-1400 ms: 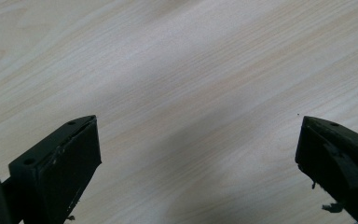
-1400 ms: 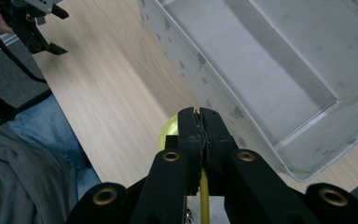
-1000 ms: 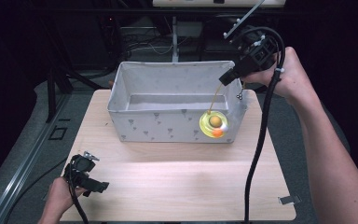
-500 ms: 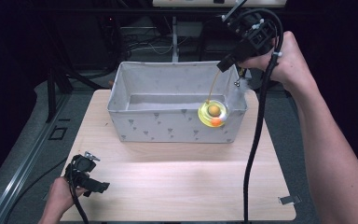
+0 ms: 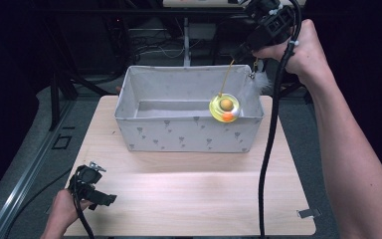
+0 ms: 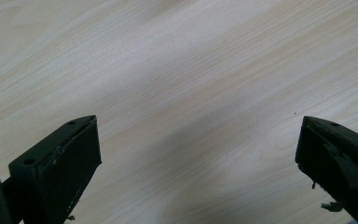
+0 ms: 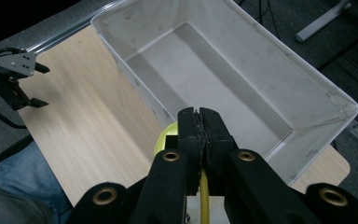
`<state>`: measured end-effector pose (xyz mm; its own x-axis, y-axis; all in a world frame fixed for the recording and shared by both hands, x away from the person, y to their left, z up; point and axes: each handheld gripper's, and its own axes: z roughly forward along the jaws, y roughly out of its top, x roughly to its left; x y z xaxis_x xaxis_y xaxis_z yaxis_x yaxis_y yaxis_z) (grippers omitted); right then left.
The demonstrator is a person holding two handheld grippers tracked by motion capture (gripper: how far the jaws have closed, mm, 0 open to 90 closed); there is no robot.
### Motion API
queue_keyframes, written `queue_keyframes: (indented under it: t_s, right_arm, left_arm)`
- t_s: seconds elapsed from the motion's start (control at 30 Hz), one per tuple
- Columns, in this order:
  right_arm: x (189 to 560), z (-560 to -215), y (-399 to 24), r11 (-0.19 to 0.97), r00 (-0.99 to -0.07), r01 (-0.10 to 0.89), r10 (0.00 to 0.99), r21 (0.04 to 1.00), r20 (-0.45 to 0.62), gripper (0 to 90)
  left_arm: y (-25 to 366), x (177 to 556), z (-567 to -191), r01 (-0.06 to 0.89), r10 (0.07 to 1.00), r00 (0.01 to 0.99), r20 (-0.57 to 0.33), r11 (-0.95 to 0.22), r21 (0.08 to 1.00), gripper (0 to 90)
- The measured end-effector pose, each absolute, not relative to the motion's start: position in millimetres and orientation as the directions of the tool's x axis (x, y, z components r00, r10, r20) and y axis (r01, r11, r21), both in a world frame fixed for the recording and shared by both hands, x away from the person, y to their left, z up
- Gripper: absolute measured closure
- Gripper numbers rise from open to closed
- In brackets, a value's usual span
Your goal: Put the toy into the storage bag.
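Yellow-green ring toy (image 5: 224,107) with an orange ball at its centre hangs on a thin yellow wand (image 5: 225,77), over the right end of the white fabric bin (image 5: 179,134), about level with its rim. A white feather tuft (image 5: 258,82) dangles beside it. Right gripper (image 5: 242,51), raised above the bin's far right corner, is clenched on the wand's upper end. Left gripper (image 5: 104,191) rests at the near left of the wooden table (image 5: 189,194), jaws spread wide, nothing between them.
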<state>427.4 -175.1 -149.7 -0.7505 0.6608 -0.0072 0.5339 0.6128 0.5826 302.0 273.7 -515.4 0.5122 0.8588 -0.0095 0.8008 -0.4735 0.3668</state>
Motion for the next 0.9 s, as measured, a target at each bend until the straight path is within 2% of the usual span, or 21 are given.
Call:
queue_keyframes:
  t_s: [0.9]
  right_arm:
    - [472.8,-164.2,-183.8,0.535,-0.687,0.568,0.727,0.626,0.002,88.3]
  left_arm:
    - [274.0,303.7,-514.3,0.797,0.856,0.518,-0.008,-0.479,0.369,0.0]
